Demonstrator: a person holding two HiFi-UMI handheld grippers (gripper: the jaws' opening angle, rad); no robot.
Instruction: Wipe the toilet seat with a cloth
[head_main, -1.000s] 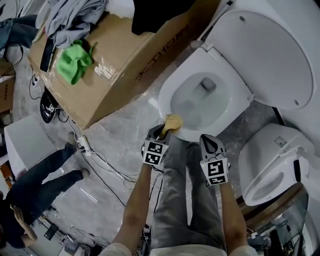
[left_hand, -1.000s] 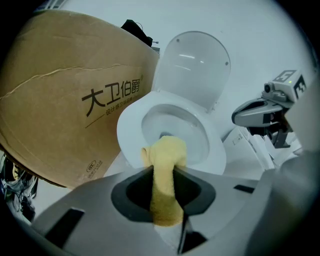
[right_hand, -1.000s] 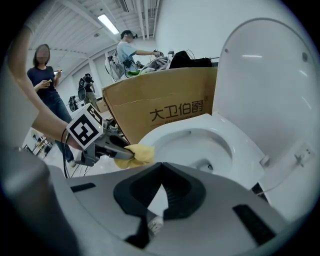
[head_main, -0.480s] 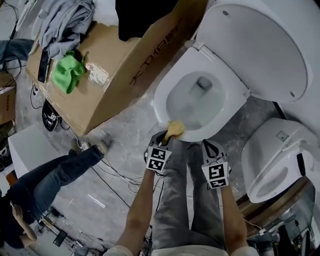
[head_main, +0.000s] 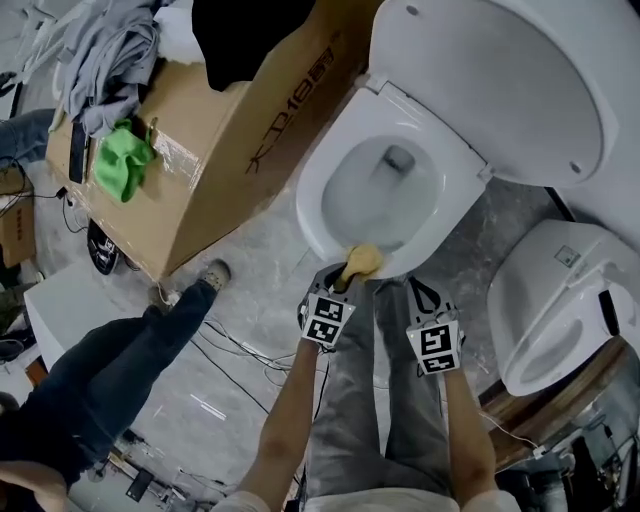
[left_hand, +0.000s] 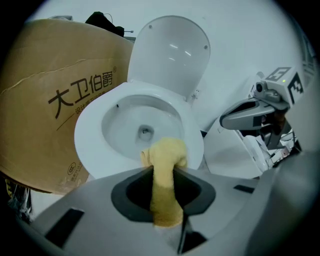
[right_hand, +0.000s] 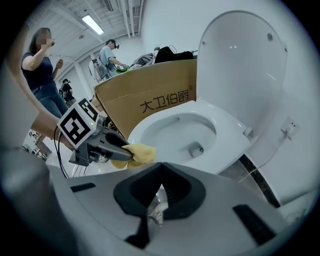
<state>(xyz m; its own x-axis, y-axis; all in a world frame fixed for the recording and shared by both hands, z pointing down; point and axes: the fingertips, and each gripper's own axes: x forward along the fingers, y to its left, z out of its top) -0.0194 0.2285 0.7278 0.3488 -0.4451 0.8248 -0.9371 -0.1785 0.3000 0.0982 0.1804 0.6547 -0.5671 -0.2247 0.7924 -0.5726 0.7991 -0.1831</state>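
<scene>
Step in hand: wiping the front rim of the toilet seat (head_main: 312, 205), judging by the cloth set against it
Left gripper (head_main: 342, 278): jaws clenched on the yellow cloth (head_main: 362, 262), tips aimed at the near edge of the seat
Cloth: pinched between the left jaws, running up through their slot and bunching into a wad just past the tips; the wad appears to rest on the seat's front edge
Toilet seat: straight ahead of the left jaws and meeting the wad; the bowl opening lies beyond the tips, and the raised lid (head_main: 500, 80) farther beyond
Right gripper (head_main: 420, 292): jaws closed together with nothing between them, just to the right of the left jaws, short of the seat and not touching it
Next move calls for: probably a steady sweep of the wad round the rim to either side, with downward pressure so the cloth drags flat and does not skip
Grip check: only a narrow strip of cloth sits in the jaws, so a hard sideways drag could tug it loose
Surroundings: a cardboard box (head_main: 230, 150) stands to the left of the left jaws; a second toilet (head_main: 560, 300) stands to the right of the right jaws
</scene>
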